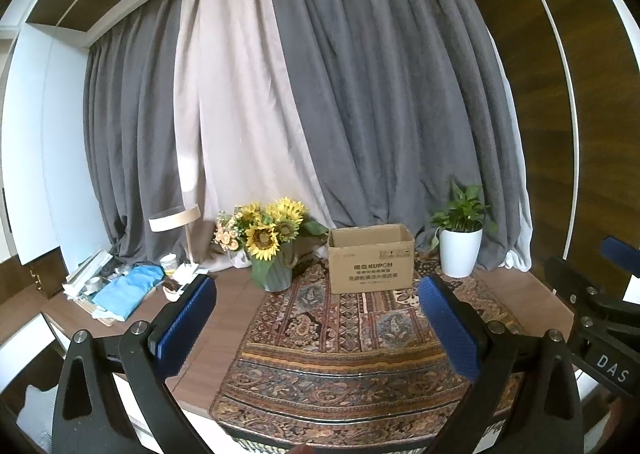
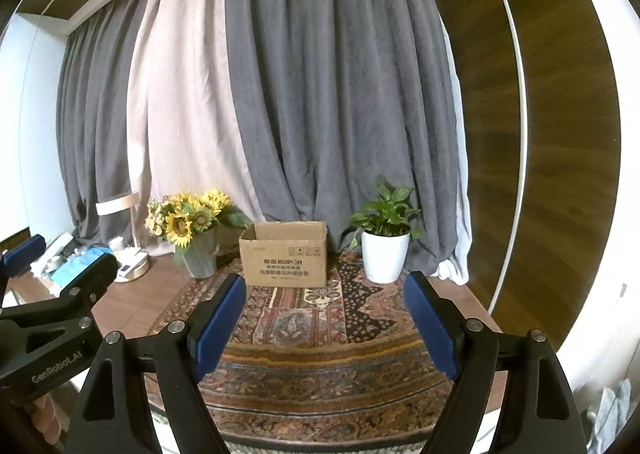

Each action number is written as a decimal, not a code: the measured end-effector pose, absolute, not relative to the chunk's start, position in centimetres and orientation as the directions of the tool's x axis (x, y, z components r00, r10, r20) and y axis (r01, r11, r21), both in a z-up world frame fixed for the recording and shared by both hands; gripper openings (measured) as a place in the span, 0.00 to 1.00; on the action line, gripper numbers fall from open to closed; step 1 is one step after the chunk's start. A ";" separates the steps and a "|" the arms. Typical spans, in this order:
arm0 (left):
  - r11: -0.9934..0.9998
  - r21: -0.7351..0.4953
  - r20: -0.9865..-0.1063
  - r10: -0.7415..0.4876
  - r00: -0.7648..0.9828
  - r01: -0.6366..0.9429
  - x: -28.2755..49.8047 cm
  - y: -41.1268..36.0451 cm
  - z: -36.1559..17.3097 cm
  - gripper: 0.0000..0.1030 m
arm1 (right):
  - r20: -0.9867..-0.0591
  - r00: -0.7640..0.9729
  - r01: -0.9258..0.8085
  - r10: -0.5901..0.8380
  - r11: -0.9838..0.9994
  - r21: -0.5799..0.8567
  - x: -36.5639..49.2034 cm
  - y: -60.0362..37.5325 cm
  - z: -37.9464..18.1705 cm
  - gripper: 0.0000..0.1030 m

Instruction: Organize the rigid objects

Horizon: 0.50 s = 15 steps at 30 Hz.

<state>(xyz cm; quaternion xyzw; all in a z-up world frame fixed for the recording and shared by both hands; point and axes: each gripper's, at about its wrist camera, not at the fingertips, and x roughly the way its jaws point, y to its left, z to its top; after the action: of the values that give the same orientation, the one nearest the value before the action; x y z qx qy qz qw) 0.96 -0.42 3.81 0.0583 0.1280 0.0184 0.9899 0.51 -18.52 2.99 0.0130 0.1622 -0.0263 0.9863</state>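
An open brown cardboard box (image 1: 371,259) stands upright at the back of a patterned cloth (image 1: 344,338) on the table; it also shows in the right wrist view (image 2: 285,254). My left gripper (image 1: 318,286) is open and empty, held above the near part of the cloth. My right gripper (image 2: 325,284) is open and empty too, to the right of the left one. Each gripper shows at the edge of the other's view. The inside of the box is hidden.
A vase of sunflowers (image 1: 269,239) stands left of the box and a green plant in a white pot (image 1: 461,244) right of it. A lamp (image 1: 176,219), a blue cloth (image 1: 127,290) and small clutter lie at the far left. Grey curtains (image 1: 360,94) hang behind.
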 end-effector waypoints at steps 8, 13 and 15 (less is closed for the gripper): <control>0.990 0.142 -0.247 0.056 0.967 -0.021 -1.1 0.6 3.7 1.00 | -0.335 0.939 0.087 -0.076 0.996 0.016 -2.0 -17.0 2.9 0.82; 0.990 0.143 -0.246 0.053 0.968 -0.018 -2.0 1.4 3.7 1.00 | -0.335 0.939 0.093 -0.082 0.996 0.017 -3.1 -16.4 2.9 0.82; 0.990 0.141 -0.246 0.051 0.968 -0.017 -2.2 1.5 3.8 1.00 | -0.332 0.939 0.096 -0.086 0.995 0.014 -3.5 -16.3 3.0 0.82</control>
<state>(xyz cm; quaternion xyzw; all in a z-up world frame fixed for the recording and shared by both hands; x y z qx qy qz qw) -2.20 1.50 3.77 0.0691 0.1255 0.0172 0.9895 -3.49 -16.28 3.03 0.0149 0.1677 -0.0463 0.9846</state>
